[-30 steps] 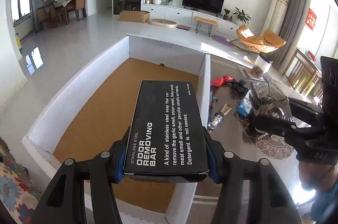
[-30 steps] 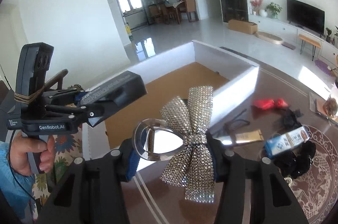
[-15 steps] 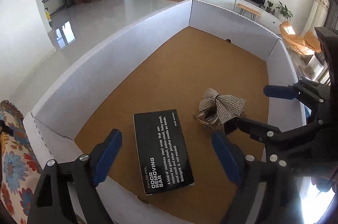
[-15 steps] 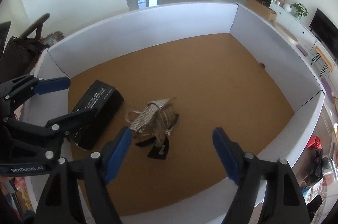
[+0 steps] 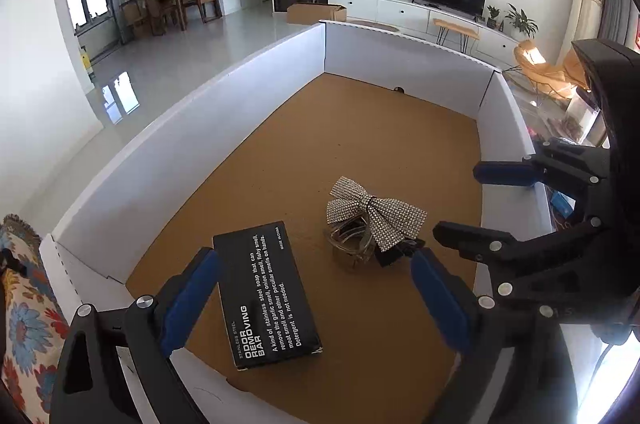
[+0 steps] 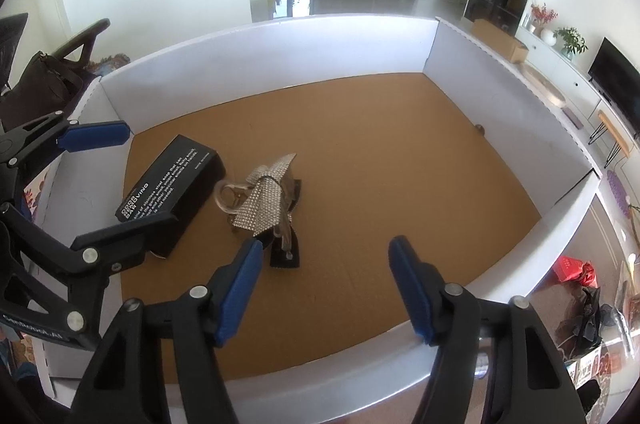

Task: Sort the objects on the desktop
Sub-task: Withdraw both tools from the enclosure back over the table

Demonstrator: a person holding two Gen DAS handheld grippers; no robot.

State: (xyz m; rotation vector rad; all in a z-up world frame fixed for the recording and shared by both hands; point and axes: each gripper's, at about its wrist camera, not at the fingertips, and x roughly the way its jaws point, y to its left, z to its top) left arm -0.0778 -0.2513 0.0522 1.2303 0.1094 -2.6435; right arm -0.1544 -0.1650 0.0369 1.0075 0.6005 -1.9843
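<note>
Cardboard floor bare beyond box (image 5: pixel 268 294) and bow (image 5: pixel 376 212); left tongs (image 5: pixel 316 300) spread, right tongs (image 6: pixel 324 288) closing, empty.

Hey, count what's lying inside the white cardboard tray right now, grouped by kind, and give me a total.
Black boxes: 1, the odor removing bar box, flat on the tray floor.
Rhinestone bow hair clips: 1, the bow clip, beside the box.
Small dark speck by the far wall: 1, too small to identify.
Total: 3
</note>
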